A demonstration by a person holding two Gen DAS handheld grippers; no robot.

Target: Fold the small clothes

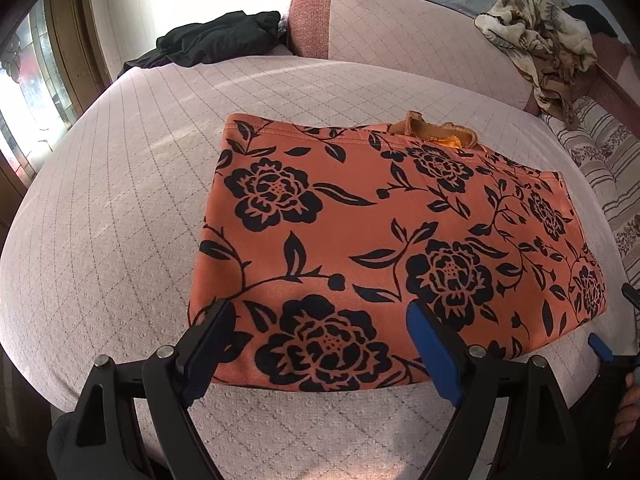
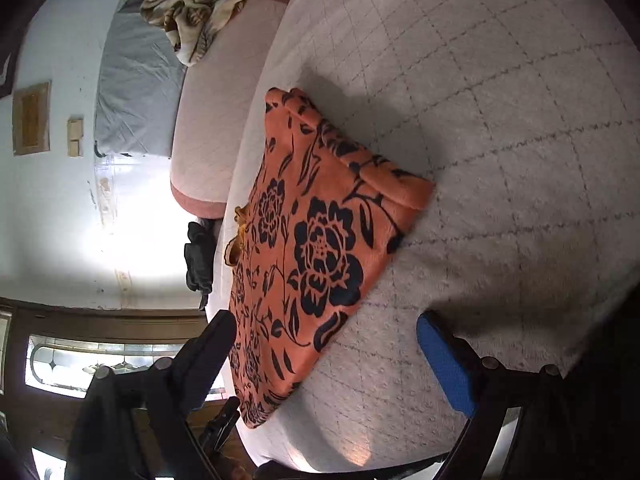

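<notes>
An orange garment with black flowers point(image 1: 380, 236) lies folded flat on the quilted pink bed cover point(image 1: 120, 200). A tan and orange piece point(image 1: 436, 132) sticks out at its far edge. My left gripper point(image 1: 320, 312) is open and empty, its fingers spread over the garment's near edge. In the right wrist view the same garment point(image 2: 316, 248) lies tilted, its folded end toward the upper right. My right gripper point(image 2: 326, 328) is open and empty, just above the garment's near side edge. The right gripper's tips also show at the right edge of the left wrist view point(image 1: 612, 320).
A black garment point(image 1: 216, 40) lies at the far left of the bed. A crumpled beige patterned cloth point(image 1: 540, 40) lies at the far right, by a pink bolster point(image 1: 400, 24). A striped sheet point(image 1: 600, 168) is on the right. A window and wooden frame are at the left.
</notes>
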